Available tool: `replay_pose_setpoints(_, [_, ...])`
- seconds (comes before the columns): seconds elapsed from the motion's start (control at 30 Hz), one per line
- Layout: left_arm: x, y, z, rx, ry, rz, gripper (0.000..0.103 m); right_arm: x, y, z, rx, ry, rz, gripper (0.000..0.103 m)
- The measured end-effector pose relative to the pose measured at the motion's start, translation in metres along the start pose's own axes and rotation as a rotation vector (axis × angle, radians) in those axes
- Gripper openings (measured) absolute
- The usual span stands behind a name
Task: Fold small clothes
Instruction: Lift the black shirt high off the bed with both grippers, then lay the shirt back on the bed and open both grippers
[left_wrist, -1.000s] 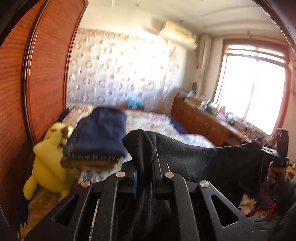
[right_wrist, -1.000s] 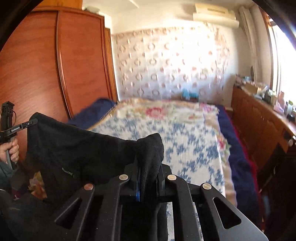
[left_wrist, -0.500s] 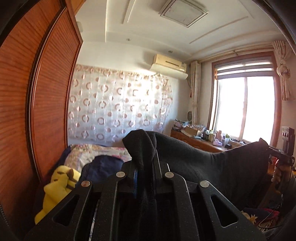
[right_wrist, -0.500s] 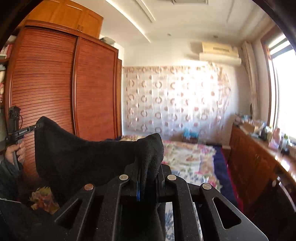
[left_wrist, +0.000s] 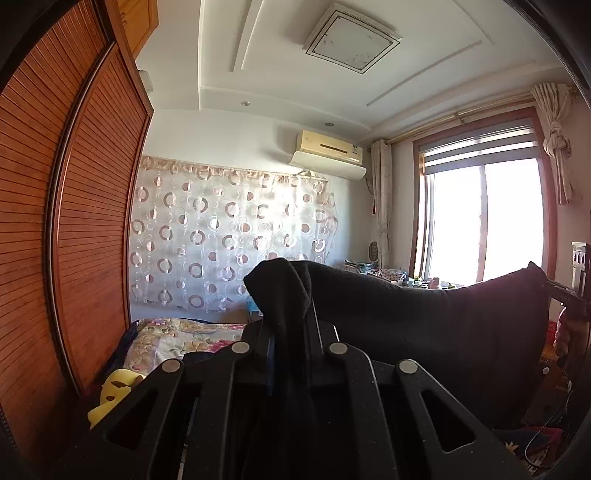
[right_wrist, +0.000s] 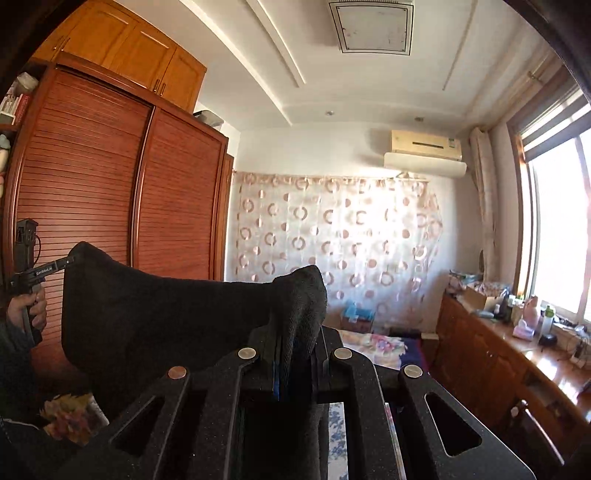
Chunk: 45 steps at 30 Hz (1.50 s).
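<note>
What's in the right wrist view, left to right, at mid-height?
Left gripper → wardrobe → black garment → circle-patterned curtain → wooden counter → window.

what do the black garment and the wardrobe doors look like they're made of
Black garment: looks like a soft knit or fleece, matte; its edge at the right claw shows a fuzzy, looped texture and it sags between the claws.
Wardrobe doors: apparently reddish-brown wood or wood veneer, with fine horizontal slats and a slight sheen.

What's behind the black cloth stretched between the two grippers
Behind the black fleece cloth show the circle-patterned sheer curtain, the floral-quilted bed and the wooden slatted wardrobe. The cloth hides most of the bed.
</note>
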<state>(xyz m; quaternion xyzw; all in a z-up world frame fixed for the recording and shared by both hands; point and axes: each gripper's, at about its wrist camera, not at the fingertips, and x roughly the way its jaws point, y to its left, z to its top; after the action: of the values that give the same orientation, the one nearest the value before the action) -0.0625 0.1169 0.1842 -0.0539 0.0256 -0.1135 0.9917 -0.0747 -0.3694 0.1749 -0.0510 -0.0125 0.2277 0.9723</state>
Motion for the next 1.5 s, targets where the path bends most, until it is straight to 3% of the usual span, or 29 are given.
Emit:
replay_pose_setpoints(0.23, [0.018,0.002,0.011,-0.013,0.007,-0.027,0.012,0.005,0.007,-0.004,0.001,0.003,-0.019,0.01])
replay_pose_setpoints(0.33, [0.047,0.005,0.009,0.0,0.048,-0.008,0.012,0.032,-0.001,0.003,-0.016,0.04,-0.037,0.011])
replay_pose_setpoints(0.47, [0.112,0.017,-0.013,0.011,0.147,0.04,0.013,0.097,-0.018,-0.004,-0.025,0.131,-0.061,0.011])
replay_pose_setpoints(0.6, [0.195,0.04,-0.05,-0.019,0.244,0.082,0.019,0.182,-0.035,-0.043,0.017,0.232,-0.097,0.011])
replay_pose_setpoints(0.7, [0.246,0.059,-0.084,-0.007,0.329,0.119,0.027,0.259,-0.049,-0.095,0.078,0.331,-0.136,0.013])
replay_pose_setpoints(0.73, [0.263,0.067,-0.101,-0.01,0.374,0.125,0.027,0.284,-0.053,-0.112,0.084,0.372,-0.16,0.021])
replay_pose_setpoints(0.77, [0.268,0.068,-0.111,-0.011,0.399,0.117,0.035,0.304,-0.055,-0.129,0.08,0.421,-0.192,0.03])
replay_pose_setpoints(0.87, [0.266,0.07,-0.139,-0.006,0.461,0.092,0.056,0.341,-0.056,-0.173,0.083,0.526,-0.246,0.031])
replay_pose_setpoints(0.9, [0.264,0.067,-0.141,-0.004,0.47,0.087,0.064,0.342,-0.054,-0.183,0.085,0.542,-0.241,0.031])
replay_pose_setpoints(0.93, [0.257,0.067,-0.149,-0.006,0.486,0.079,0.081,0.34,-0.051,-0.191,0.092,0.549,-0.227,0.032])
replay_pose_setpoints(1.07, [0.238,0.057,-0.16,0.012,0.541,0.054,0.082,0.317,-0.043,-0.207,0.112,0.565,-0.175,0.054])
replay_pose_setpoints(1.13, [0.224,0.052,-0.164,0.026,0.549,0.066,0.082,0.307,-0.044,-0.206,0.117,0.571,-0.16,0.06])
replay_pose_setpoints(1.4, [0.173,0.044,-0.206,0.022,0.628,0.047,0.082,0.245,-0.064,-0.212,0.155,0.666,-0.097,0.06])
replay_pose_setpoints(1.5, [0.153,0.046,-0.225,0.023,0.674,0.054,0.082,0.216,-0.065,-0.23,0.163,0.72,-0.084,0.06])
